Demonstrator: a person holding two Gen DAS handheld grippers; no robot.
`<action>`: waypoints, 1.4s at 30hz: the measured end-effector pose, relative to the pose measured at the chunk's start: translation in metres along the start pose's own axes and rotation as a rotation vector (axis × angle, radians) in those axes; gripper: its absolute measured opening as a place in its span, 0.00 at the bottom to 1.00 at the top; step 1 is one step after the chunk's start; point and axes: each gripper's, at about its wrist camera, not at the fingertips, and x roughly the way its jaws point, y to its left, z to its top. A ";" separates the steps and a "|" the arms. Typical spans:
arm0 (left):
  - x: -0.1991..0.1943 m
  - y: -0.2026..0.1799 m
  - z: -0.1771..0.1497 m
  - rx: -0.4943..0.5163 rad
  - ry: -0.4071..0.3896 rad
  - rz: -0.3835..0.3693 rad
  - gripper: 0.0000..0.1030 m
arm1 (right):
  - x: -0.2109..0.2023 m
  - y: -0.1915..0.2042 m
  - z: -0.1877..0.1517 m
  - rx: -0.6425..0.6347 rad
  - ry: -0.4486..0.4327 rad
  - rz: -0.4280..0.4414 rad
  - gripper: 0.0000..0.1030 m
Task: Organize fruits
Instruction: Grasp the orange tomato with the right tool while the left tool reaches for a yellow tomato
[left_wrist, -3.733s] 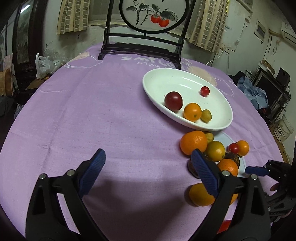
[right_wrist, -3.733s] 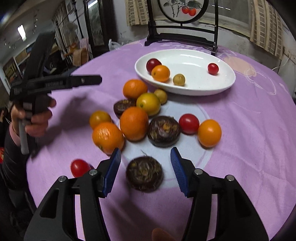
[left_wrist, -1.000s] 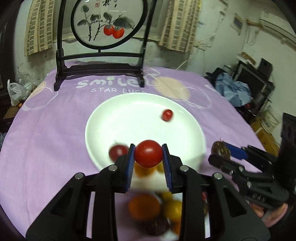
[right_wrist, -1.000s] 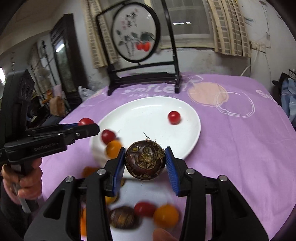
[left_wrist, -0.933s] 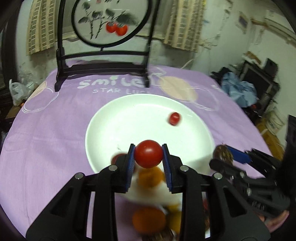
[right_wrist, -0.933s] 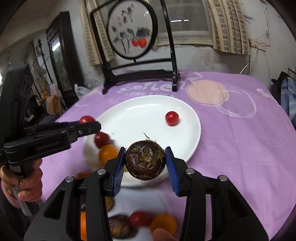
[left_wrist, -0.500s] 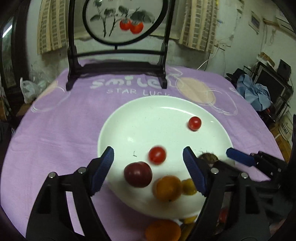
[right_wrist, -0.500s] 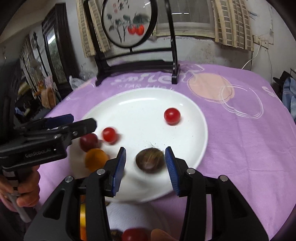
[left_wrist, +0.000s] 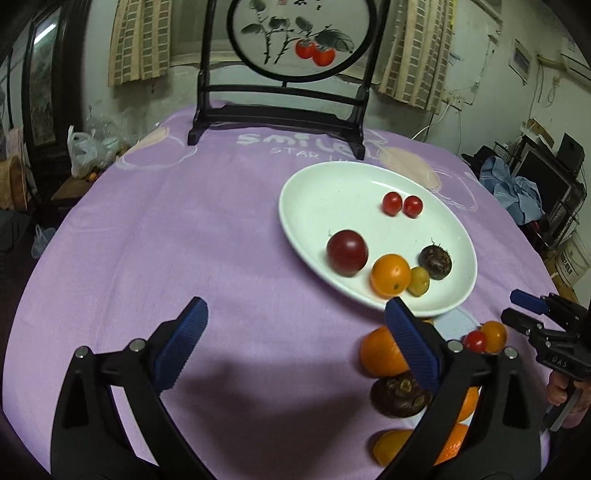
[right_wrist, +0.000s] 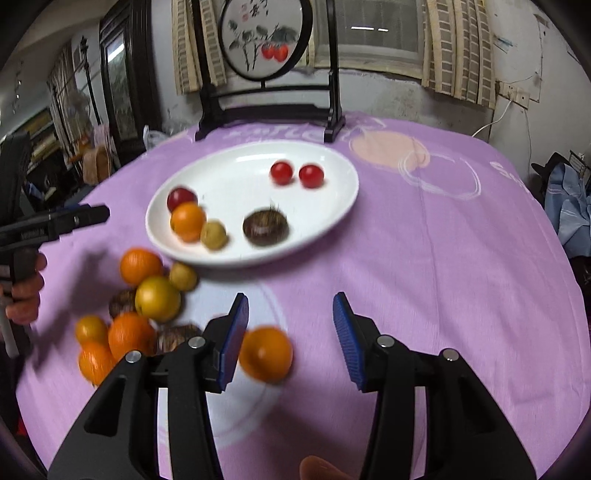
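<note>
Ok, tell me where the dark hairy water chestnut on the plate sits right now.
The water chestnut lies on the white plate, at its right side in the left wrist view, just right of the small yellow-green fruit.

We see a soft, matt purple cloth (left_wrist: 184, 229) over the tabletop, faintly napped. On it the white plate (left_wrist: 295, 206) looks glazed and glossy, catching light along its rim. The two cherry tomatoes (left_wrist: 402, 205) shine smooth and slick, and the orange (left_wrist: 389, 275) shows a finely pitted sheen. The dark water chestnut (left_wrist: 436, 262) looks rough and bristly. The blue pads (right_wrist: 232, 339) look ribbed, on matt black plastic.
</note>
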 end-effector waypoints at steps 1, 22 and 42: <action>-0.001 0.002 -0.002 -0.003 -0.001 0.005 0.95 | -0.001 0.000 -0.002 0.005 0.004 0.008 0.46; -0.018 0.010 -0.025 0.007 -0.001 -0.082 0.95 | 0.016 0.007 -0.016 -0.022 0.092 0.058 0.34; -0.040 -0.038 -0.081 0.511 0.108 -0.407 0.58 | 0.006 -0.006 -0.014 0.069 0.064 0.089 0.34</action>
